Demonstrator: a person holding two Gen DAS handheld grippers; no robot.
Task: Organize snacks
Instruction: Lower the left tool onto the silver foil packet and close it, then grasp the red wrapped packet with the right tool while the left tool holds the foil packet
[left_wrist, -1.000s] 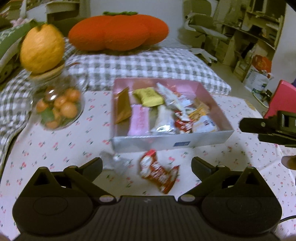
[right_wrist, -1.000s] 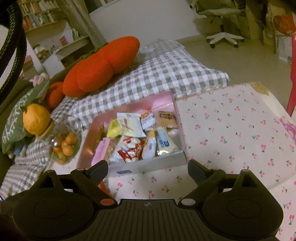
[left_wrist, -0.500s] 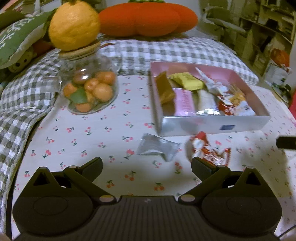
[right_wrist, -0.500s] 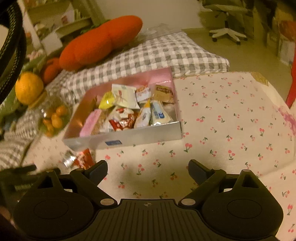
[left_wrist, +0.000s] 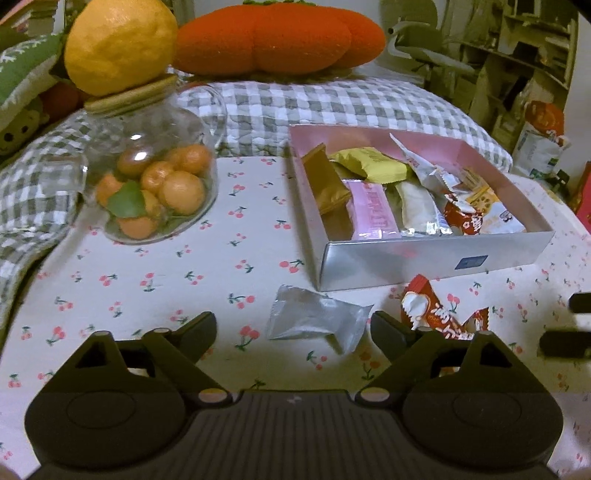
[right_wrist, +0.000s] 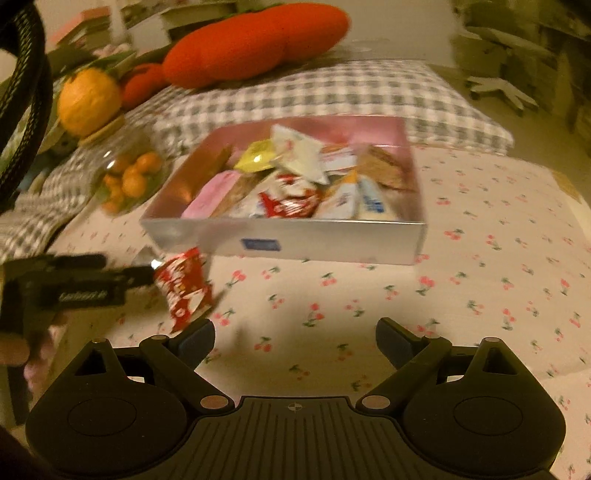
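A silver box with a pink inside (left_wrist: 436, 258) holds several wrapped snacks and also shows in the right wrist view (right_wrist: 314, 240). Two snacks lie loose on the cherry-print cloth in front of it: a silver packet (left_wrist: 317, 319) and a red-and-white packet (left_wrist: 439, 314), the latter also in the right wrist view (right_wrist: 183, 288). My left gripper (left_wrist: 293, 328) is open and empty, low over the cloth with the silver packet between its fingers. My right gripper (right_wrist: 295, 339) is open and empty, to the right of the red packet.
A glass jar of small oranges (left_wrist: 151, 188) with a big yellow citrus (left_wrist: 120, 44) on its lid stands left of the box. A checked cushion (left_wrist: 332, 103) and an orange plush pillow (left_wrist: 273, 37) lie behind. The left gripper's body shows in the right view (right_wrist: 70, 288).
My left gripper has moved left and lower, bringing the silver packet between its fingers. My right gripper has swung left and lower toward the red packet. Both stay open.
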